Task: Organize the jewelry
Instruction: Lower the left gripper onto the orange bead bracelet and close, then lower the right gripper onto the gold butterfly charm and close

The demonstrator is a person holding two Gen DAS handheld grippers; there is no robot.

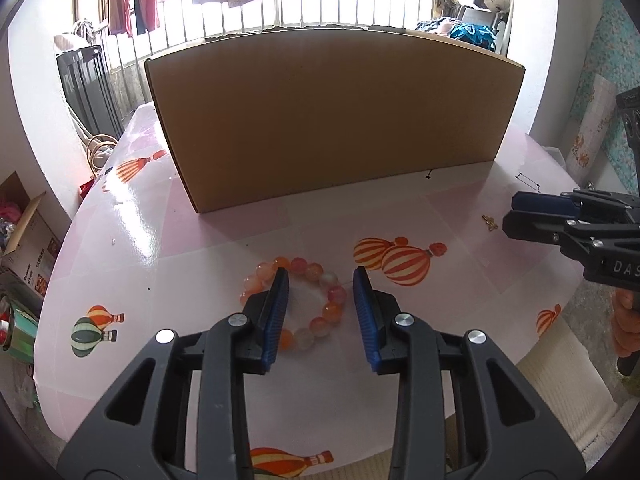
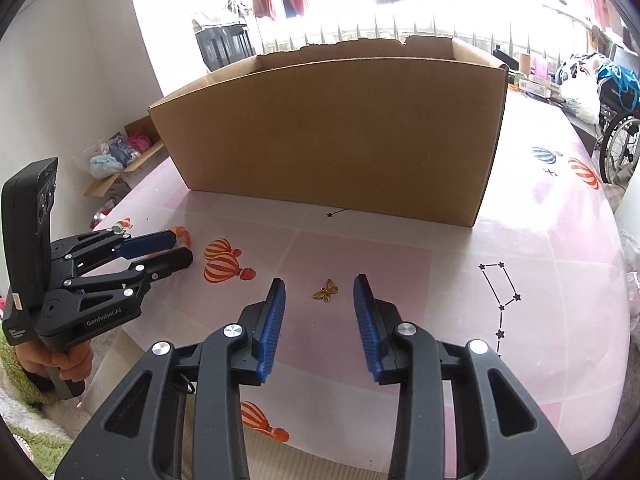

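Observation:
A bracelet of pink and orange beads (image 1: 313,270) lies flat on the table. My left gripper (image 1: 320,277) hovers over it, open: its left finger covers the ring's left side, and the right side lies between the pads, untouched. A small brass butterfly charm (image 2: 326,291) lies on the cloth between the pads of my right gripper (image 2: 320,282), which is open and clear of it. The charm (image 1: 489,222) also shows in the left wrist view, just ahead of the right gripper (image 1: 509,213). In the right wrist view the left gripper (image 2: 184,249) stands open by the beads (image 2: 182,234).
A large open cardboard box (image 1: 332,120) (image 2: 332,132) stands across the table behind both pieces. The pink cloth with balloon prints (image 2: 400,272) covers the table. Its edge runs near left and front. Boxes of clutter (image 1: 24,236) sit on the floor left. A wheelchair (image 2: 618,140) stands far right.

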